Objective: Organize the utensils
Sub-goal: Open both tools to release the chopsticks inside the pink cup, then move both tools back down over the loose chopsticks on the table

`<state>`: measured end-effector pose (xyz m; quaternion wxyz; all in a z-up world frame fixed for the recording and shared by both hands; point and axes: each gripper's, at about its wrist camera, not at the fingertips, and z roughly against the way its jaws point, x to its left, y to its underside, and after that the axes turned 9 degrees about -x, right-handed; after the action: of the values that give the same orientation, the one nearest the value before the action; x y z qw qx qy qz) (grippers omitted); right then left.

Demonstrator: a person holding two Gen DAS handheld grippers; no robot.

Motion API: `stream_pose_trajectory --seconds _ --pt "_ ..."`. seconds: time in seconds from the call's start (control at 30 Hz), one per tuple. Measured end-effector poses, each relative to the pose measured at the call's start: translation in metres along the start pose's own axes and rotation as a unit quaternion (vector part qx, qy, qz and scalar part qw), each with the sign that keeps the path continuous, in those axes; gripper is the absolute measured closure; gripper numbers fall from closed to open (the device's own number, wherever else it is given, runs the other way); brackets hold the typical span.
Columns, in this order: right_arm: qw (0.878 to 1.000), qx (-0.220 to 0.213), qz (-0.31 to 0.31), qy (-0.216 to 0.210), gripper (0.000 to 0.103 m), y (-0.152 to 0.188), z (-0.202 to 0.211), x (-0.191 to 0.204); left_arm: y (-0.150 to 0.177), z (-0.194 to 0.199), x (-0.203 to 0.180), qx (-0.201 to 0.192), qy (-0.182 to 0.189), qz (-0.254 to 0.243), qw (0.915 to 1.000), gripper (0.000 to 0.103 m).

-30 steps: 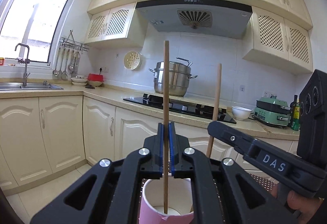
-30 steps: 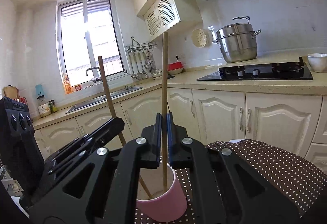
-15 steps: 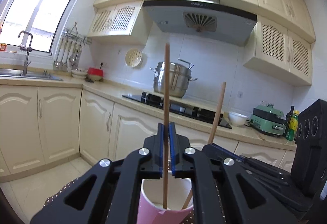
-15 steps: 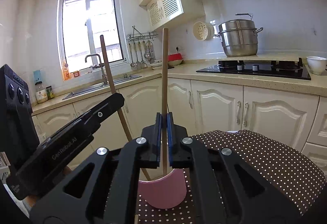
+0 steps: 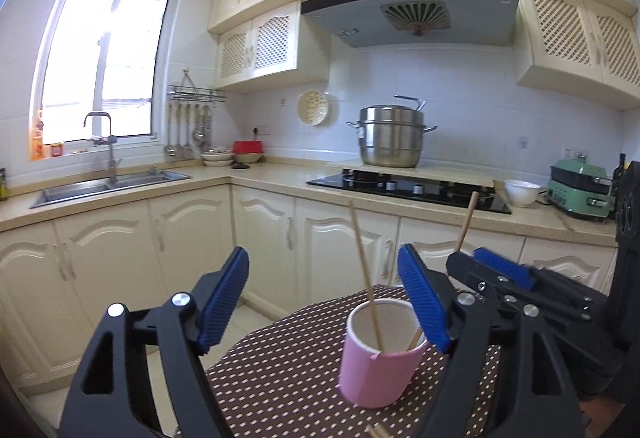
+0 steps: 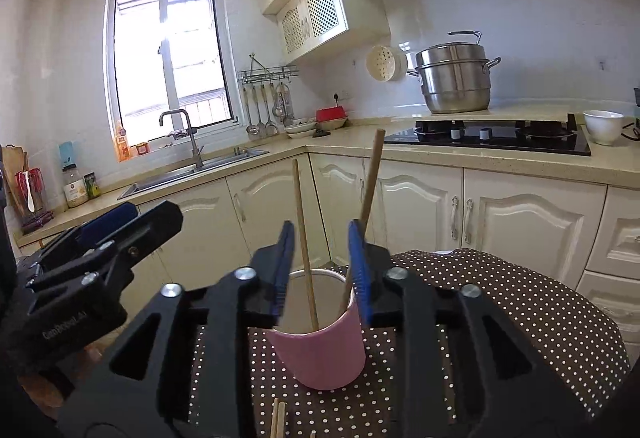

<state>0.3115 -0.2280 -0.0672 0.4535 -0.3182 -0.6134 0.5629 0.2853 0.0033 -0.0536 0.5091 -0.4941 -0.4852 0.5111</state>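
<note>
Left gripper [image 5: 322, 302]: jaws opening and already wide; the pink cup [image 5: 378, 356] sits low and right of centre in its view, its thin chopstick [image 5: 366, 280] free between the blue pads, touching neither.
Right gripper [image 6: 322, 272]: jaws opening, at a middling gap; the thick chopstick [image 6: 368, 194] leans just beside its right pad, and whether they touch cannot be told.
Task things: both chopsticks stand tilted in the cup, tips at the bottom, on the dotted surface [image 6: 520, 302]; two more stick ends [image 6: 278, 418] lie at the bottom edge of the right view.
Risk, snagging: a pad pulled away sideways could catch a leaning stick and lever it out.
Risk, tipping: the cup looks light and top-heavy with long sticks; a knock from either finger, or the sticks swinging to one side, could topple it.
Risk, collision: the two grippers are close together at the cup, so a hurried retreat could bump one into the other.
Risk, next pick: the loose sticks lie near the cup's base, so reaching for them may nudge it.
</note>
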Motion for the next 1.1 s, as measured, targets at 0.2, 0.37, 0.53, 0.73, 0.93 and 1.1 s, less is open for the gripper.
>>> stream_pose_trajectory --seconds 0.2,0.37,0.53,0.73,0.93,1.1 --pt "1.000 -0.007 -0.001 0.007 0.040 -0.010 0.021 0.009 -0.010 0.034 0.009 0.007 -0.049 -0.013 0.9987 0.023" --pt "1.000 -0.009 -0.001 0.011 0.037 -0.015 0.041 0.019 -0.014 0.061 0.019 0.015 -0.047 0.011 0.9987 0.023" --pt "1.000 -0.004 0.009 0.023 0.035 -0.014 0.064 0.030 -0.013 0.086 0.023 0.015 -0.054 0.017 0.9983 0.022" --pt "0.999 0.019 0.031 0.034 0.032 -0.005 0.088 0.043 -0.002 0.109 0.025 0.038 -0.048 0.021 0.9979 0.022" --pt "0.996 0.062 0.042 0.043 0.031 0.014 0.100 0.046 0.021 0.118 0.022 0.093 -0.036 0.021 0.9948 0.022" --pt "0.991 0.111 0.042 0.059 0.029 0.036 0.105 0.037 0.054 0.112 0.023 0.178 -0.011 0.034 0.9834 0.022"
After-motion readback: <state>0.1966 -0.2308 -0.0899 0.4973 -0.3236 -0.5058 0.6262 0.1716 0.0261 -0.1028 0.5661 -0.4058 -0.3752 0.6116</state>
